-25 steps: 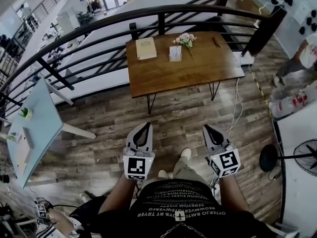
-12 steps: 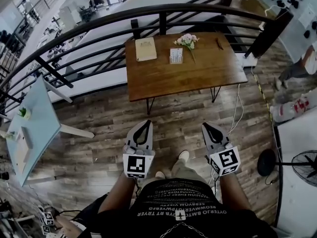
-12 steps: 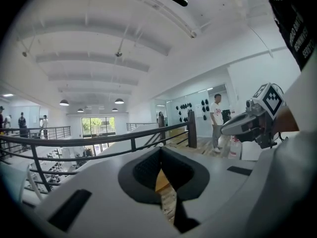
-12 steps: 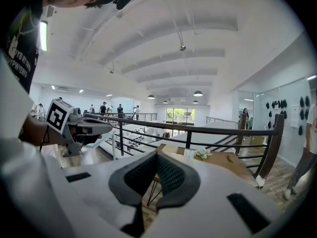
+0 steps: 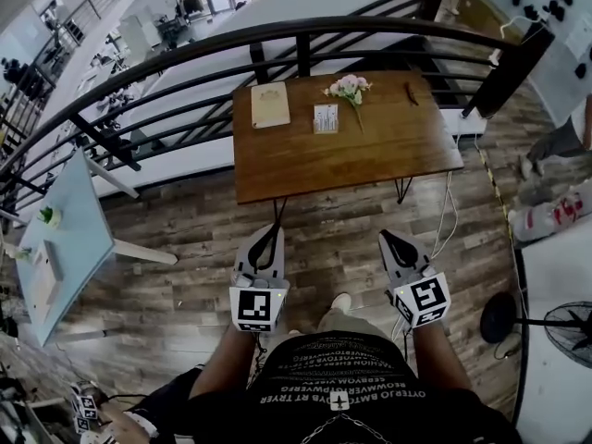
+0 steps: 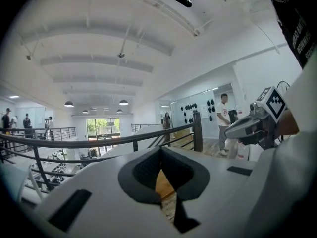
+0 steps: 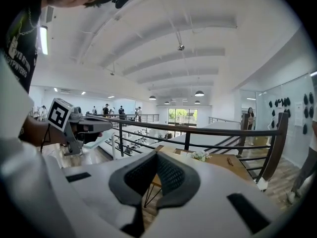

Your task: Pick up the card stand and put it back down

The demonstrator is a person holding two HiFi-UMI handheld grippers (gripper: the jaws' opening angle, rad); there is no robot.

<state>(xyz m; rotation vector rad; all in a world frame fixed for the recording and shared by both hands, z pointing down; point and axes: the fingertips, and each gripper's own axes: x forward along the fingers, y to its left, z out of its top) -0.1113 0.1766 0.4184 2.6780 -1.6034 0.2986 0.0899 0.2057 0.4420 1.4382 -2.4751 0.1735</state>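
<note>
Card stand (image 5: pixel 326 118) stands on the wooden surface (image 5: pixel 305 160) in the upper middle of the frame, well ahead of both grippers (neither clearly nearer). Left gripper (image 5: pixel 269 234) and right gripper (image 5: pixel 387 239) point toward it, jaws closed and empty.

The left gripper (image 5: pixel 269 238) and right gripper (image 5: pixel 391 244) are held level with each other, well apart. Both point forward and slightly down, jaws closed on nothing.
</note>
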